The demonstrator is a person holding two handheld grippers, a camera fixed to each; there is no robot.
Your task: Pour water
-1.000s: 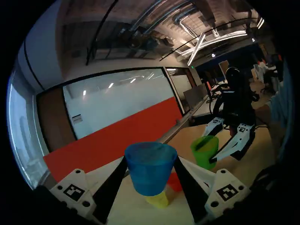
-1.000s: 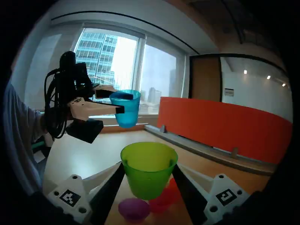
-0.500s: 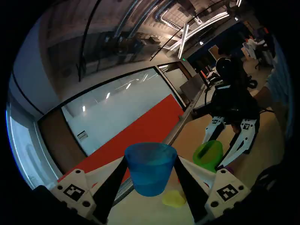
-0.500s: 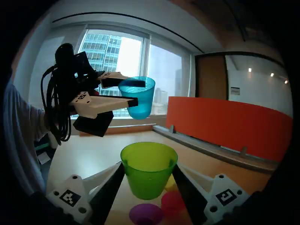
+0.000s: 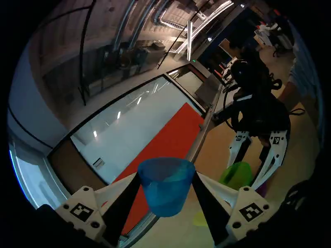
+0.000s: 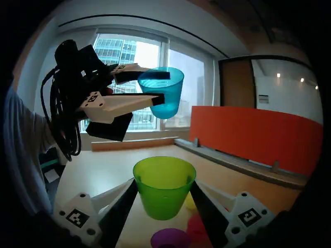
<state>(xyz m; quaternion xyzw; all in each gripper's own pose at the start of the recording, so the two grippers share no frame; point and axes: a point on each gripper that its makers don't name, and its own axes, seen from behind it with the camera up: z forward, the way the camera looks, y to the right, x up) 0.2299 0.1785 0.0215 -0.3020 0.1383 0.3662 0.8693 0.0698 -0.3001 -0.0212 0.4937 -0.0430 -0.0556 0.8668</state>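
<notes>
Blue cup [image 6: 161, 91]: since a second ago it has climbed toward 12 o'clock in the right gripper view. The room in the left gripper view leans more, so I judge the tipping has begun.
Right gripper [image 6: 164, 185]: at 6 o'clock in its own view, both fingers pinch the green cup [image 6: 164, 194], which stands upright and looks empty.
Small cups: a purple cup [image 6: 170, 239], a pink cup [image 6: 198, 230] and a yellow cup [image 6: 189, 202] sit on the table [image 6: 95, 173], just under the green cup.
Left gripper [image 6: 164, 87]: its two fingers press on the sides of the blue cup, which hangs clear of the table and is nearly upright.
Water: a low pool seems to lie in the blue cup; how much, I cannot tell.
Risk, aim: the blue cup is apart from the green mouth and perhaps behind it, so a stream can fall past the rim onto the table and the small cups.
Risk, height: a pour from this height can splash out.
Risk, grip: the smooth tapered walls can slip between the fingers if the roll is quick.
</notes>
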